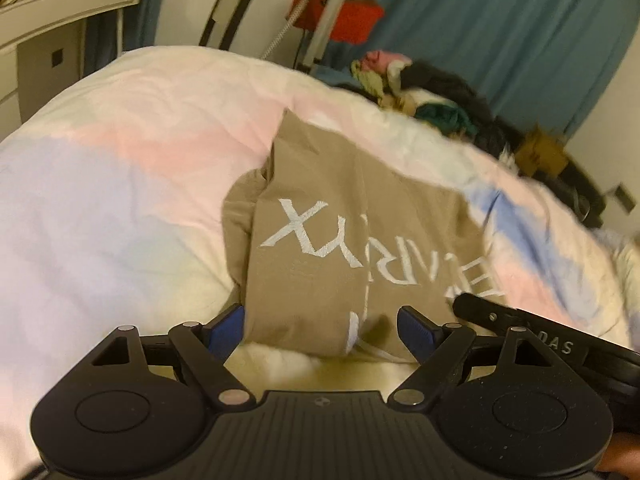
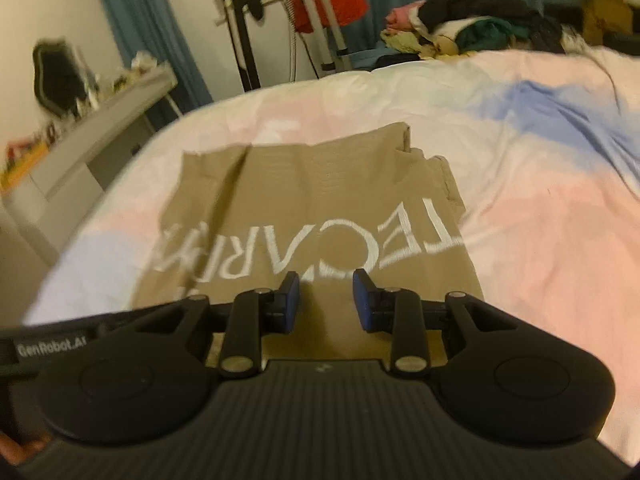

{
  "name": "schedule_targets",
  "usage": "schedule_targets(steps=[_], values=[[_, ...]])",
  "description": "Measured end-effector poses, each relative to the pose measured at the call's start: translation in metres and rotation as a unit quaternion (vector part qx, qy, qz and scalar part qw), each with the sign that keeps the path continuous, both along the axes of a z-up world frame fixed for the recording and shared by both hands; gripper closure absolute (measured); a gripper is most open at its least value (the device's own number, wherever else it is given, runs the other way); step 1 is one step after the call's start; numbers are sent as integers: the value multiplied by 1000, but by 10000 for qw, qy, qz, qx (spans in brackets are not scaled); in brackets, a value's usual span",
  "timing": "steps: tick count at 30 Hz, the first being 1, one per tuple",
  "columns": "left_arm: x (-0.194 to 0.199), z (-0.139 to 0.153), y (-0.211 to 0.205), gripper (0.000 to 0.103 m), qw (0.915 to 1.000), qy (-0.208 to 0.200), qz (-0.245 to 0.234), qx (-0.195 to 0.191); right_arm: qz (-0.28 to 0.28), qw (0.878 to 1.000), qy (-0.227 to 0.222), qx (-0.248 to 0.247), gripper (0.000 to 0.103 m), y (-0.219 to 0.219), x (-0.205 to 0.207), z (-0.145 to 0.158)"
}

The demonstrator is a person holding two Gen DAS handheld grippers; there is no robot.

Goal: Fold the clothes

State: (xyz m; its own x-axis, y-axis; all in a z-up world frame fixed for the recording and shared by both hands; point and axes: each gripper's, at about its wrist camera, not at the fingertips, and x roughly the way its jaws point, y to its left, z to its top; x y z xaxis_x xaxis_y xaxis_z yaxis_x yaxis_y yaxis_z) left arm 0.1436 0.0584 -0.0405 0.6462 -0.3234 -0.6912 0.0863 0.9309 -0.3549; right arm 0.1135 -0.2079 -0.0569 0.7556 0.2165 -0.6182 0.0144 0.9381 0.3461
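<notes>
Lying on the pastel duvet (image 1: 100, 184): one tan garment (image 1: 320, 248), partly folded, with white lettering (image 2: 304, 248) reading upside down in both wrist views. Sitting beyond the bed: one mixed pile of clothes (image 2: 472, 28), well apart from the tan piece.

Running away from the cameras: the garment's long axis, near edge by the grippers, far edge toward the room's blue curtain (image 1: 500, 40); lettering stretching crosswise.

Hovering at the garment's near left corner: left gripper (image 1: 320, 330), blue pads (image 1: 226, 332) standing wide apart, near hem lying between and beneath them, nothing clamped. Hanging over the near middle of the cloth: right gripper (image 2: 326, 300), jaws parted narrowly, fabric showing in the gap below, pads not pressing on anything. Showing at the right edge of the left view: part of the right gripper, just beside the left.
</notes>
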Motion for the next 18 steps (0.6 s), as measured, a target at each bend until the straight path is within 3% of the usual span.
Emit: schedule_targets(steps=[2, 3, 5, 6, 11, 14, 18], values=[[-10, 5, 10, 18, 9989, 64, -31, -474, -81, 9992, 0, 393, 68, -7, -13, 4], [-14, 4, 15, 18, 9972, 140, -62, -736, -82, 9979, 22, 640, 64, -10, -19, 4], [-20, -1, 19, 18, 9926, 302, -116, -1170, -98, 9919, 98, 1263, 33, -17, -28, 0], [-20, -6, 21, 18, 9899, 412, -148, -1349, -116, 9859, 158, 1662, 12, -21, -31, -4], [-1, -37, 20, 22, 9774, 817, 194, -1939, -228, 9417, 614, 3300, 11, -33, -24, -35], [18, -55, 29, 38, 9637, 999, 721, -2369, -639, 9222, 780, 3733, 11, -39, -16, -57], [32, -72, 42, 56, 9492, 1027, 1219, -2715, -1357, 9094, 692, 3870, 17, -51, -10, -76]])
